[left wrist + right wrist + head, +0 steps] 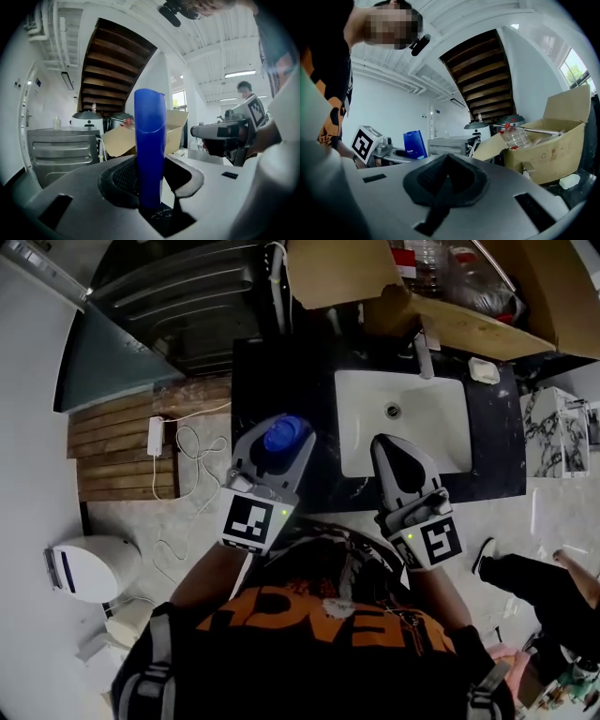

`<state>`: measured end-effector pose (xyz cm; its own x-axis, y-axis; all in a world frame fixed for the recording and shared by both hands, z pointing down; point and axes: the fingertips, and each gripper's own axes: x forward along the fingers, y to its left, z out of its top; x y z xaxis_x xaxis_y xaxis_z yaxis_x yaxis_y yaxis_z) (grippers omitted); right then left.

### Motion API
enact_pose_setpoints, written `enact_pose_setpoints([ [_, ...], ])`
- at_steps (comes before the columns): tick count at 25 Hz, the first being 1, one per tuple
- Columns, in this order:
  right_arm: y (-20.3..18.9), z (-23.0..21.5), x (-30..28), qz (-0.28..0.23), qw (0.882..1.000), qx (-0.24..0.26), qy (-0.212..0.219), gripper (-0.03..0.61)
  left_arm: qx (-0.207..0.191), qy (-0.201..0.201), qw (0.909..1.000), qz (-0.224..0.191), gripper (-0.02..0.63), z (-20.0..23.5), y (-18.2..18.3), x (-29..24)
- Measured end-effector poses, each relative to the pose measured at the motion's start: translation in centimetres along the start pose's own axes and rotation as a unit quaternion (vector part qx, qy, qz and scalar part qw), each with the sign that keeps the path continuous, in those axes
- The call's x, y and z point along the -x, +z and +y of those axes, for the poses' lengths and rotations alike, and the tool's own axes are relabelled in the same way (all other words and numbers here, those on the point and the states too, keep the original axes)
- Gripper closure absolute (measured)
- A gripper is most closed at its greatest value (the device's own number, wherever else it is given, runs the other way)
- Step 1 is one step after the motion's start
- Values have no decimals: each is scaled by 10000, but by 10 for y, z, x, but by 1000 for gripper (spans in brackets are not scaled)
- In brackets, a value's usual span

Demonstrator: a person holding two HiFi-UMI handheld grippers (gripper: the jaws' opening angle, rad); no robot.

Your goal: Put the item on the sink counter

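A flat blue item [286,430] stands upright between the jaws of my left gripper [279,442], which is shut on it. It hangs over the black sink counter [281,381], just left of the white basin [441,427]. In the left gripper view the blue item [150,145] rises from the left gripper [152,180] and hides the middle of the scene. My right gripper [389,442] is shut with nothing in it, over the basin's front left part. From the right gripper [446,161] the blue item [414,144] shows at the left.
A faucet [425,352] and a soap dish [485,371] sit behind the basin. An open cardboard box [450,296] with plastic bottles stands at the back. A wooden board [122,446] with a cable lies left. A white round device [89,568] and a person's leg [544,587] are on the floor.
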<state>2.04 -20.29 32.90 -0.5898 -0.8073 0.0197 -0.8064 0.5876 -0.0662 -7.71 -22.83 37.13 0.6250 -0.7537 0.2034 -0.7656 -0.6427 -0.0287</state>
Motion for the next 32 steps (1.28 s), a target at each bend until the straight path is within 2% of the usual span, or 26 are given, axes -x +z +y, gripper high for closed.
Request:
enact_pose_setpoints([
  [10, -64, -18, -53, 547, 9985, -62, -27, 565, 153, -58, 9991, 380, 443, 36, -51, -47],
  [13, -88, -25, -68, 774, 9969, -165, -8, 565, 18, 6, 9985, 555, 443, 44, -66, -57],
  [18, -117, -26, -89, 1169, 9928, -187, 190, 565, -33, 91, 9983, 581, 443, 58, -92, -71],
  [20, -124, -25, -95, 1258, 9915, -193, 254, 565, -84, 105, 9980, 620, 443, 60, -111, -79],
  [23, -133, -23, -105, 1365, 9900, -175, 319, 565, -186, 142, 9953, 936, 443, 64, -146, -94],
  [26, -136, -26, -108, 1456, 9888, -184, 283, 565, -125, 105, 9925, 1214, 443, 69, -172, -107],
  [32, -143, -25, -110, 1595, 9864, -222, 327, 565, -144, 2, 9933, 1143, 443, 75, -179, -115],
])
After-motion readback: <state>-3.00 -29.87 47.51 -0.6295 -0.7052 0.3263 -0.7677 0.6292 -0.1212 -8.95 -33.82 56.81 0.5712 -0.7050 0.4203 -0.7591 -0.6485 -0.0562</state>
